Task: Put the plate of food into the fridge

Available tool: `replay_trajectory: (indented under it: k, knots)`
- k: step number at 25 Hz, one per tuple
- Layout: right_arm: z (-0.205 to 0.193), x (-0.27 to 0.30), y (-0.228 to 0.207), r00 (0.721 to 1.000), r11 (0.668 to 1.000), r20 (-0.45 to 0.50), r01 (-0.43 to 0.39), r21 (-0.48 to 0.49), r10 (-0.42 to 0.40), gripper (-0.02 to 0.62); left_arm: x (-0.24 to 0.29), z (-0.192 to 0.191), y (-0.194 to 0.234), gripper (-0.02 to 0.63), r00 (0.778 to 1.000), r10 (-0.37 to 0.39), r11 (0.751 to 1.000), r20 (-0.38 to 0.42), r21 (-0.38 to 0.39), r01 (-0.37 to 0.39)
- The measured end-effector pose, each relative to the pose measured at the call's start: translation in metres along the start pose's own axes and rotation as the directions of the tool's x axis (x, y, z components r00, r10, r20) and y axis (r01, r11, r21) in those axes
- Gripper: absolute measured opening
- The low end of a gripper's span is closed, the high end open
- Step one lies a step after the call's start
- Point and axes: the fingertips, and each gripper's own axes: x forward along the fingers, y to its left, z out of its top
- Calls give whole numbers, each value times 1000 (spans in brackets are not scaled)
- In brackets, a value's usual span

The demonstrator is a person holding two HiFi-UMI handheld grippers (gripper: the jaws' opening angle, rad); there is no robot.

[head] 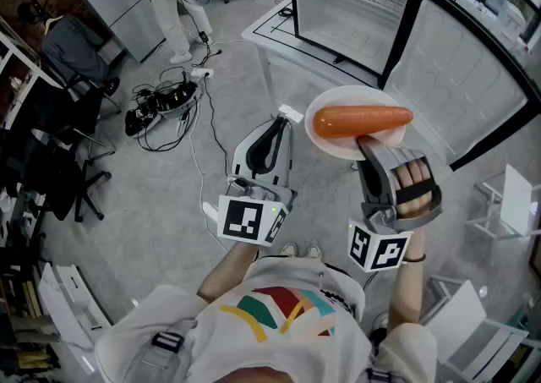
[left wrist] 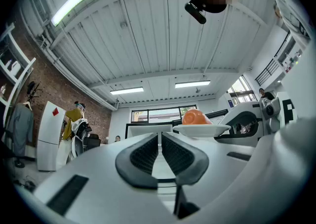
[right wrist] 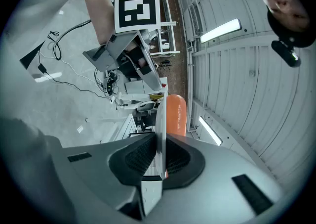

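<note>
A: Right gripper [right wrist: 159, 156]?
B: Jaws pinched on the plate [head: 336, 148] rim, orange food [head: 362, 119] on it. Held midair by the table's [head: 269, 35] near edge, before the fridge [head: 355, 9].
A: Left gripper [left wrist: 160, 156]?
B: Jaws nearly together, empty.

The head camera looks steeply down on the left tongs [head: 287, 114] and right tongs [head: 366, 147]. Each tongs' own camera sits close behind its jaws. All three share the plate [head: 325, 145] [left wrist: 200, 130] [right wrist: 160, 119].

My left gripper [head: 284, 119] tilts slightly up, jaws together, empty. Right gripper [head: 369, 148] level, clamped on plate [head: 338, 150] rim.
</note>
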Motion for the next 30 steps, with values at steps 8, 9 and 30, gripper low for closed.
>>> replay_trajectory:
  k: [8, 9, 30]
  knots:
    - [-3, 1, 2, 1000, 1000, -6, 8, -2, -8, 34, 1, -2, 1, 29, 1000, 0, 1000, 3, 10, 0]
    - [-3, 1, 2, 1000, 1000, -6, 10, -4, -10, 34, 1, -2, 1, 29, 1000, 0, 1000, 4, 10, -1]
    - [32, 39, 2, 1000, 1000, -11, 4, -16, -4, 34, 1, -7, 56, 29, 1000, -13, 1000, 13, -10, 13]
